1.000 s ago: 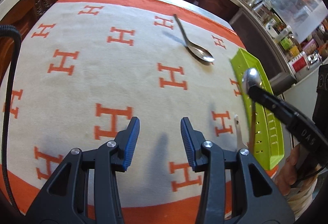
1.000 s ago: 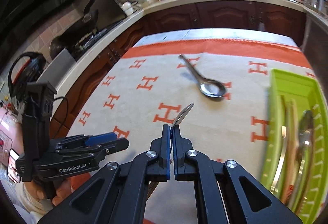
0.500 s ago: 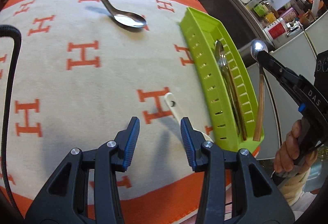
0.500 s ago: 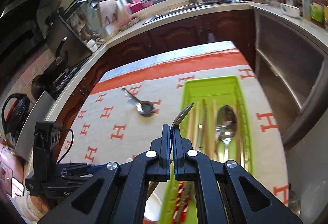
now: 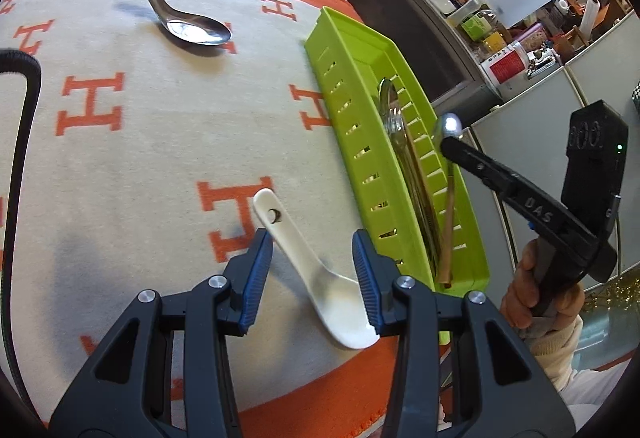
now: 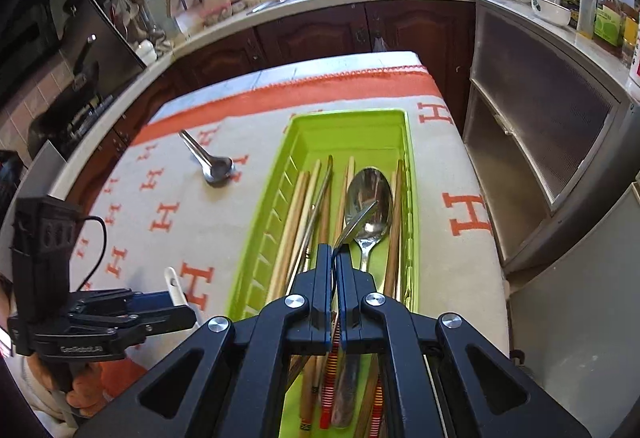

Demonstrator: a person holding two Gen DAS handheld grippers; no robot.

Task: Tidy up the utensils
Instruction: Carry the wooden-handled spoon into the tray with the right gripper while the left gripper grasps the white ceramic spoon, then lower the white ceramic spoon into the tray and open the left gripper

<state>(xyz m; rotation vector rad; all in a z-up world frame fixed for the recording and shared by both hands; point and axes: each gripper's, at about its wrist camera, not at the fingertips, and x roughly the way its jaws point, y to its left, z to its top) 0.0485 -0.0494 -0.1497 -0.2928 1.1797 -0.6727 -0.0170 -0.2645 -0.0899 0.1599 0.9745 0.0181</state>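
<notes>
My left gripper [image 5: 312, 268] is open and hovers low over the cloth. A white ceramic spoon [image 5: 296, 238] lies between its blue pads [image 5: 258, 270], which do not touch it. My right gripper [image 6: 334, 258] is shut on a thin metal spoon [image 6: 360, 220] and holds it over the green tray [image 6: 348, 133]. The left wrist view shows that held spoon [image 5: 448, 125] above the green tray [image 5: 360, 125]. In the tray lie several chopsticks [image 6: 296, 205] and a large metal spoon [image 6: 370, 197]. A steel soup spoon [image 5: 192, 29] rests on the cloth at the far side.
An orange-and-cream cloth [image 5: 120, 165] with H marks covers the table. The table's right edge runs close beside the tray, with grey cabinets [image 6: 540, 141] past it. A black cable [image 5: 20, 141] hangs at the left. A hand [image 5: 532, 290] grips the right tool.
Both grippers have moved right across the table. The white spoon has come between the left pads, and the tray now lies under the right gripper. Neither jaw has changed its width.
</notes>
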